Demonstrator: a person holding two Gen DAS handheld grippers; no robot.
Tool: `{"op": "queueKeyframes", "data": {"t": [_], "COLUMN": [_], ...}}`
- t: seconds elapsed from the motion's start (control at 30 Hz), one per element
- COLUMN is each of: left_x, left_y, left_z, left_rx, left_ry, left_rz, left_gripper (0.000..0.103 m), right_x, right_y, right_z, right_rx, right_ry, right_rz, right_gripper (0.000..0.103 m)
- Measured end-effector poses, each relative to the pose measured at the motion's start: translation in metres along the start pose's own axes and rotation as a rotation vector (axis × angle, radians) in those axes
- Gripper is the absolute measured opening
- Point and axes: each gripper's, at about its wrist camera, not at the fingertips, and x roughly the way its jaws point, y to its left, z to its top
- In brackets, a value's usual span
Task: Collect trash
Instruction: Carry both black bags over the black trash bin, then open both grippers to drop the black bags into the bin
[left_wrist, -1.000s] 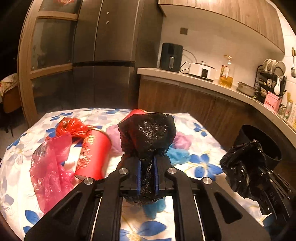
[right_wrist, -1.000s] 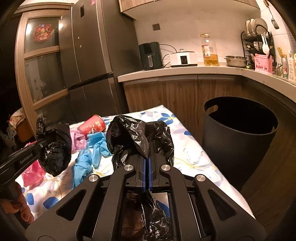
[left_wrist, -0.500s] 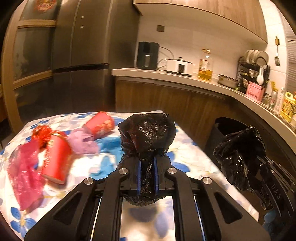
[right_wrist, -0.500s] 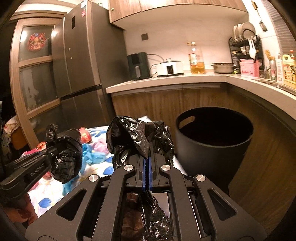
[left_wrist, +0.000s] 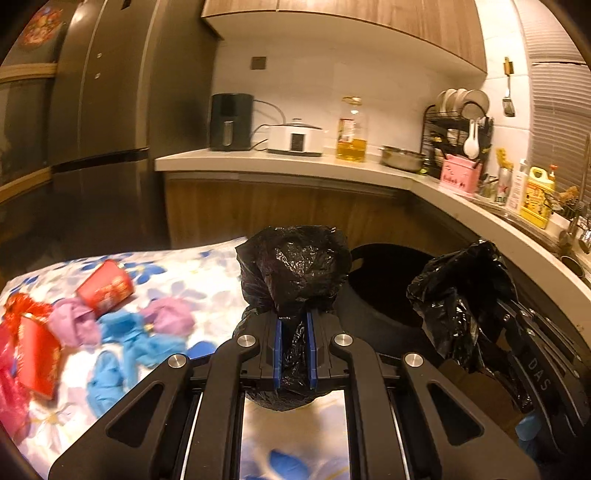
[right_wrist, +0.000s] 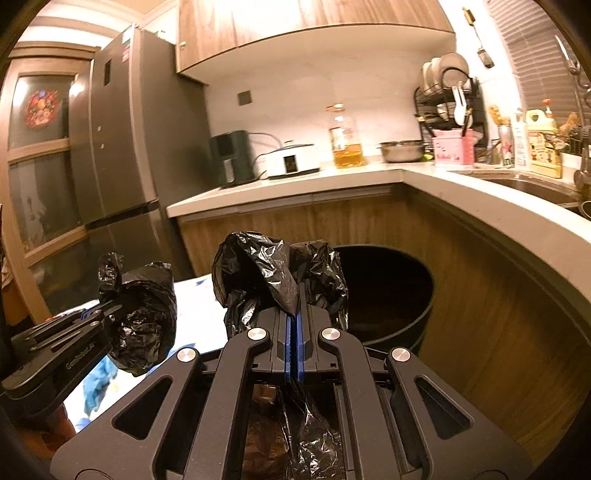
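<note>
My left gripper (left_wrist: 294, 325) is shut on a crumpled black plastic bag (left_wrist: 295, 266), held above the table's right edge. My right gripper (right_wrist: 294, 317) is shut on another part of black bag (right_wrist: 273, 269), held just in front of the round black trash bin (right_wrist: 391, 295). The bin also shows in the left wrist view (left_wrist: 384, 284), beyond the table edge. The right gripper with its black plastic (left_wrist: 461, 295) shows at the right of the left wrist view. The left gripper with its bag (right_wrist: 144, 314) shows at the left of the right wrist view.
On the floral tablecloth (left_wrist: 207, 280) lie red paper cups (left_wrist: 105, 290), purple (left_wrist: 170, 317) and blue (left_wrist: 122, 354) crumpled pieces and red plastic (left_wrist: 14, 387). A curved counter (right_wrist: 480, 206) with appliances wraps behind the bin. A fridge (right_wrist: 125, 147) stands at the left.
Both grippers have swung right with their black plastic, away from the table's trash and toward the bin. The bin now looms closer in both views.
</note>
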Motion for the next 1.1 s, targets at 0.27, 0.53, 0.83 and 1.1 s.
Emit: {"op": "queueKeyframes", "data": {"t": [0.27, 0.53, 0.83, 1.1], "left_x": [0.021, 0.044, 0.071, 0.095], "left_y": [-0.039, -0.067, -0.082, -0.081], "left_z": [0.013, 0.025, 0.026, 0.022], "left_rx": [0.031, 0.060, 0.082, 0.067], "left_ry": [-0.013, -0.029, -0.024, 0.020], "left_rz": [-0.080, -0.130, -0.177, -0.195], "left_gripper": [0.010, 0.011, 0.012, 0.016], "right_x": [0.015, 0.032, 0.052, 0.072], "right_y": [-0.036, -0.053, -0.066, -0.071], "right_z": [0.016, 0.025, 0.028, 0.028], "right_rx": [0.018, 0.020, 0.025, 0.038], "right_ry": [-0.025, -0.031, -0.022, 0.009], "right_rz": [-0.052, -0.063, -0.060, -0.045], "right_gripper": [0.002, 0.002, 0.003, 0.003]}}
